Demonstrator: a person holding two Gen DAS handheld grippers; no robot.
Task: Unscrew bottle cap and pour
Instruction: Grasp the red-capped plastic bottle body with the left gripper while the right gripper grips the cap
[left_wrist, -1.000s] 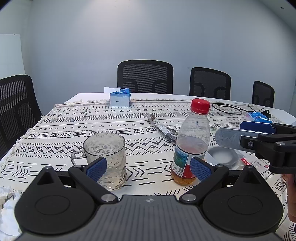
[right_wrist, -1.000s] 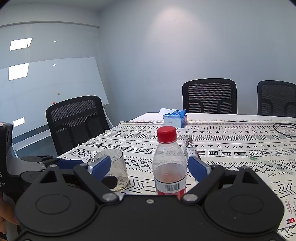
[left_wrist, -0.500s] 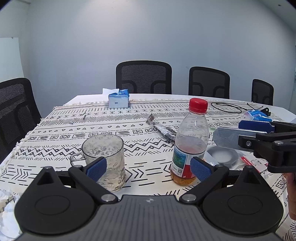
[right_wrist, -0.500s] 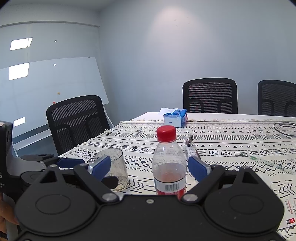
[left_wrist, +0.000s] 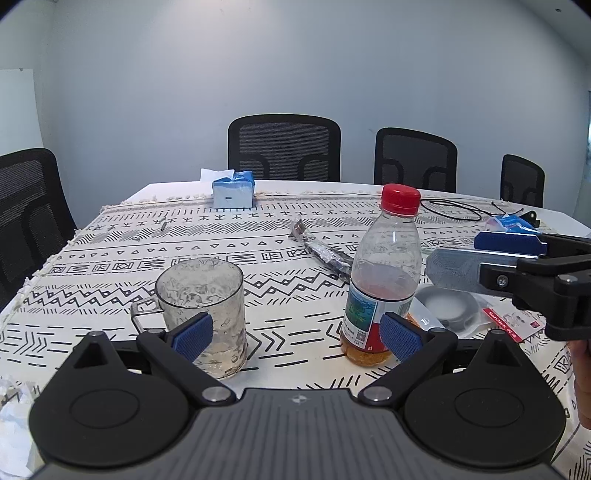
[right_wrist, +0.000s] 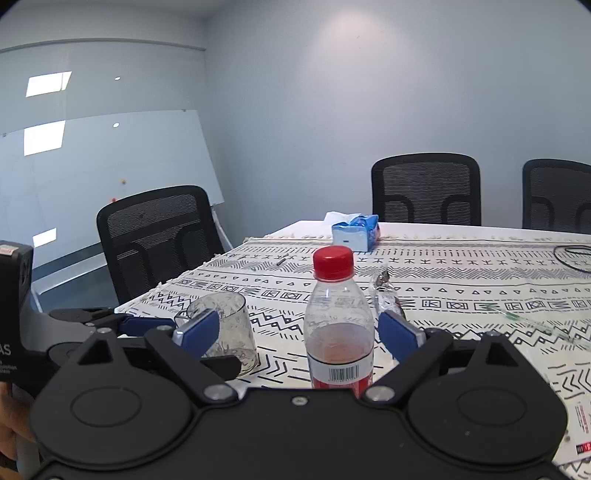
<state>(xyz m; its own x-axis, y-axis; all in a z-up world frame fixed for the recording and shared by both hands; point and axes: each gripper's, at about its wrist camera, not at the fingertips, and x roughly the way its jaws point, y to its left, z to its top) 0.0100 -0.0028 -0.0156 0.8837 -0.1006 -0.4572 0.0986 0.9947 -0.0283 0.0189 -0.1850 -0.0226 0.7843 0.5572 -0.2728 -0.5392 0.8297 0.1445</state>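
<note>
Both grippers, left (left_wrist: 297, 336) and right (right_wrist: 299, 334), spread wide, empty; bottle (right_wrist: 338, 328) upright. Barcode shows only right wrist; handled glass (left_wrist: 203, 306) handle only left.

Both wrist views low, near — sharing bottle (left_wrist: 382, 280).

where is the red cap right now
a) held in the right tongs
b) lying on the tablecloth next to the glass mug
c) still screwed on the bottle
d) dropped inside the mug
c: the red cap sits on the neck of the upright bottle, and both the left tongs and right tongs are open and hold nothing.
</note>
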